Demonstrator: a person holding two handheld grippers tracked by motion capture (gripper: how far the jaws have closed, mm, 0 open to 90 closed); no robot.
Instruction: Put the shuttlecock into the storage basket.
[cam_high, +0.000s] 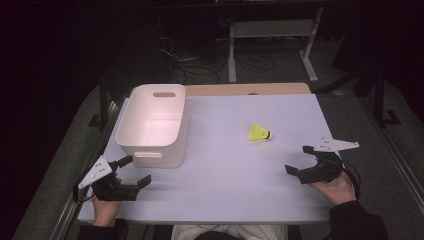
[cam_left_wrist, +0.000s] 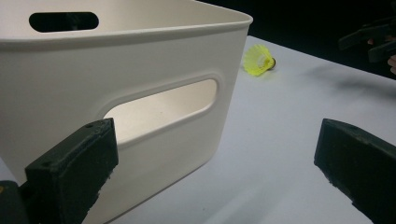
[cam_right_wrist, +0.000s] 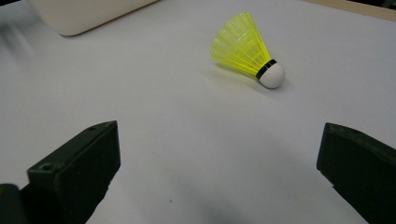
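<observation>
Left gripper (cam_high: 134, 171) sits low at the near-left table edge, held from below by the left hand (cam_high: 106, 206), jaws spread wide, nothing between them; it points at the near wall of the white bin (cam_high: 150, 134), just beside the handle slot. Right gripper (cam_high: 299, 160) at the near-right, right hand (cam_high: 334, 189) under it, jaws also wide apart and empty, aimed across the table (cam_high: 225, 170) toward the shuttlecock (cam_high: 259, 132).

Shuttlecock: yellow plastic skirt, black band, white rounded cork tip. Lies on its side on the bare white tabletop, right of the bin and well apart from it, ahead of the right gripper, not touched by either one (in the right gripper view its tip (cam_right_wrist: 272, 74) points right and toward the camera).

Bin is open-topped, inside looks empty. In the left gripper view the bin is cut off at left and top; the room beyond the table is too dark to make out.
</observation>
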